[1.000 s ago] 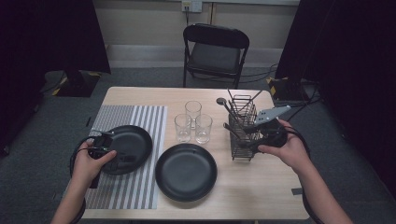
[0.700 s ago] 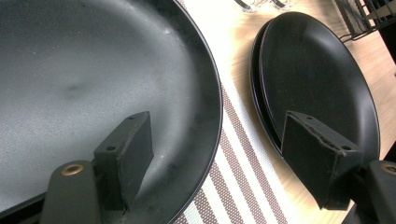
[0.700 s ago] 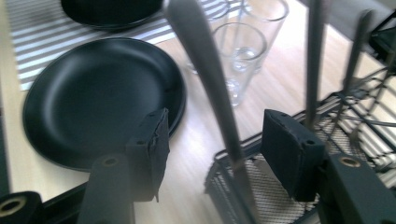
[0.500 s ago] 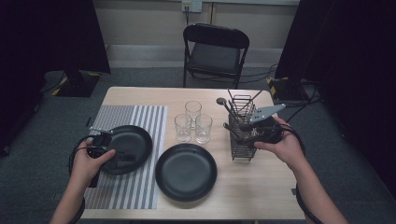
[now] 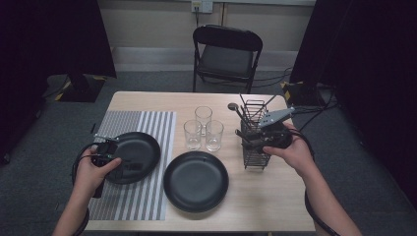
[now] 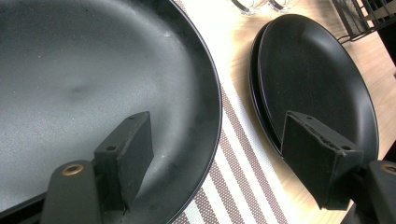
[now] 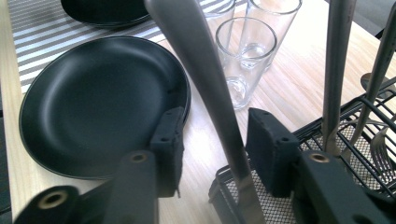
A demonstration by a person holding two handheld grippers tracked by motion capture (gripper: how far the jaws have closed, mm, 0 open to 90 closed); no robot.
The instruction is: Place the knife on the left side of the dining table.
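Now we are picking cutlery from the wire caddy [image 5: 255,142] at the table's right side: our right gripper [image 7: 215,149] has just been closing around a steel utensil handle [image 7: 205,88] that stands in it, pads not yet pressing. Our left gripper [image 6: 224,158] rests wide open over the rim of the black plate [image 6: 93,79] on the striped placemat [image 6: 243,154]. Next we judge a firm pinch, then a straight lift clear of the wires

No text, label, brand, number or sign can be read on anything in these pictures.
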